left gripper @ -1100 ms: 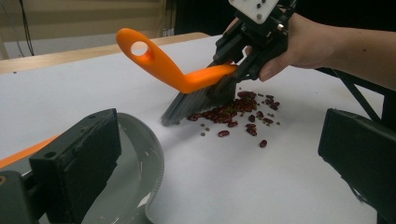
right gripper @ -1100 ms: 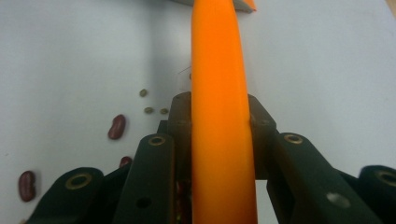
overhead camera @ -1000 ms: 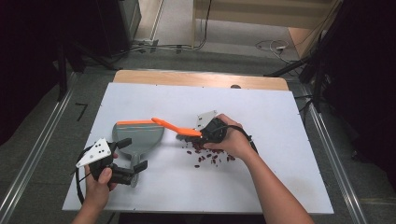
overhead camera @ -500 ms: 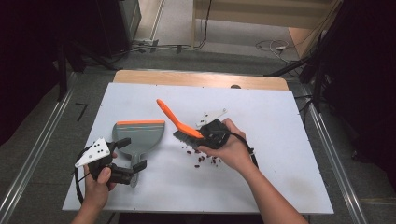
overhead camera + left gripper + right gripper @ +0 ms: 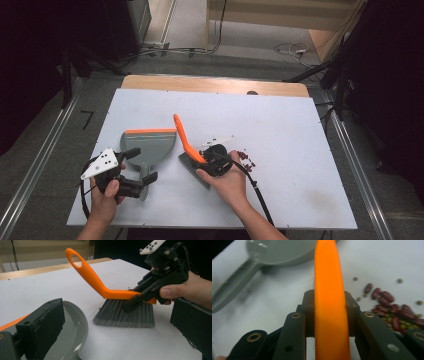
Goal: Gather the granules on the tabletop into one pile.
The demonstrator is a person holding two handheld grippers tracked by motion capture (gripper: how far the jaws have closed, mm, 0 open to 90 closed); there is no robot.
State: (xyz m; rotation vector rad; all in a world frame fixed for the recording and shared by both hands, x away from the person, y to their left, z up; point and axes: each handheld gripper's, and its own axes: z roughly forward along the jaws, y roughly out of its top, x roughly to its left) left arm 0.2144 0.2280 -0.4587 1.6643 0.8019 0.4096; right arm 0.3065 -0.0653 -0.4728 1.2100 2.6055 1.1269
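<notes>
My right gripper [image 5: 209, 161] is shut on the orange handle of a brush [image 5: 182, 134], just above its grey bristles [image 5: 125, 315]. The handle [image 5: 329, 290] runs straight up between the jaws, and the bristles rest on the white table, left of a small pile of red and green beans [image 5: 245, 159]. A grey dustpan [image 5: 149, 144] with an orange lip lies left of the brush. My left gripper [image 5: 143, 166] is open, its jaws either side of the dustpan's handle [image 5: 72, 340]. From there I see the right gripper [image 5: 136, 297] pinching the brush [image 5: 100, 287].
The beans [image 5: 392, 305] lie scattered right of the brush, and the dustpan [image 5: 277, 250] lies beyond it. The white table [image 5: 280, 120] has bare room at the back and right. A wooden strip [image 5: 210, 85] runs along its far edge. A cable [image 5: 257, 192] trails from the right gripper.
The right hand has drawn nearer and to the left, swinging the brush so its handle points away instead of left over the dustpan. The left gripper has stayed put.
</notes>
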